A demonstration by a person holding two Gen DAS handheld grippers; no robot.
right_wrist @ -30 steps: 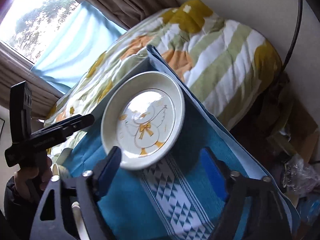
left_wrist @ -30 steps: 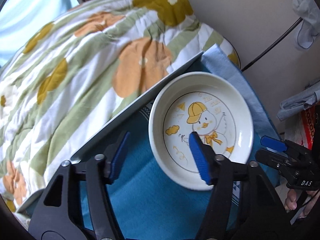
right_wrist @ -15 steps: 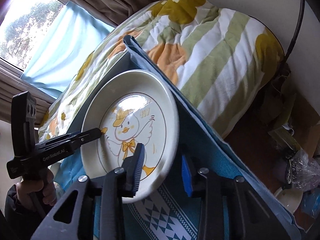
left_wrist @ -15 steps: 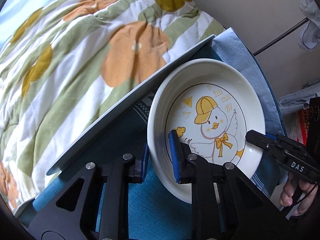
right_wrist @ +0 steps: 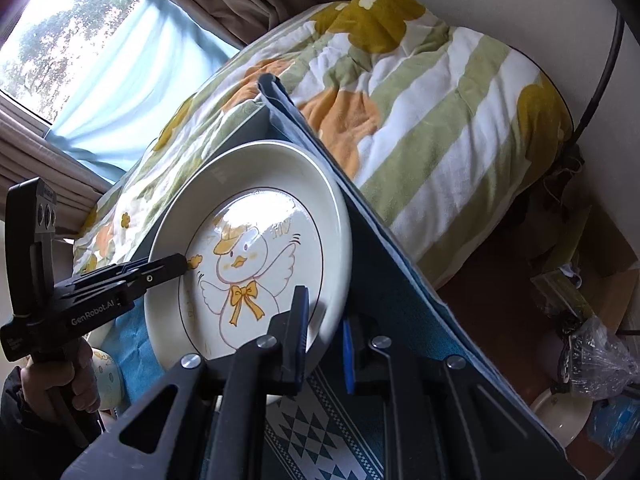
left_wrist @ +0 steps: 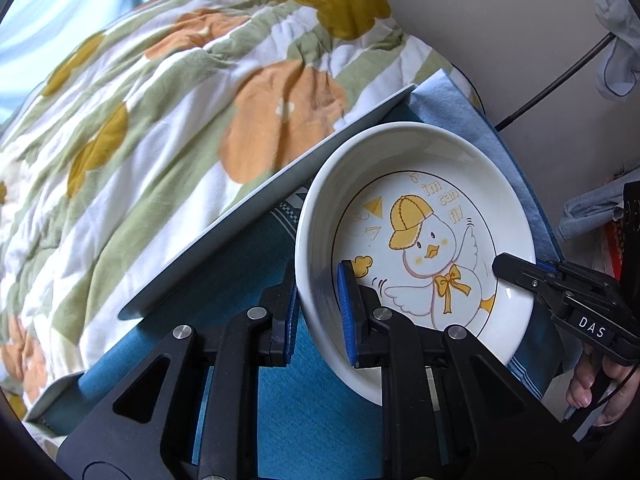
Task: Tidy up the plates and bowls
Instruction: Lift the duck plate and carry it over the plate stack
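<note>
A white deep plate [left_wrist: 424, 184] with a yellow-capped duck picture is held above the blue tablecloth [left_wrist: 248, 280]. My left gripper [left_wrist: 320, 312] is shut on its near left rim, one blue pad inside and one outside. My right gripper [right_wrist: 325, 336] is shut on the opposite rim of the same plate [right_wrist: 248, 184]. The right gripper also shows at the plate's right edge in the left wrist view [left_wrist: 520, 276], and the left gripper shows at the plate's left side in the right wrist view [right_wrist: 176, 266].
A flowered quilt [left_wrist: 160, 120] covers the bed beyond the table edge [left_wrist: 280, 196]. A small duck-patterned bowl [right_wrist: 106, 376] sits low at the left. Another white bowl [right_wrist: 560, 412] and bagged clutter [right_wrist: 592, 356] lie on the floor at the right.
Both grippers went from open beside the plate to shut on its opposite rims. The plate has tilted and come up off the cloth.
</note>
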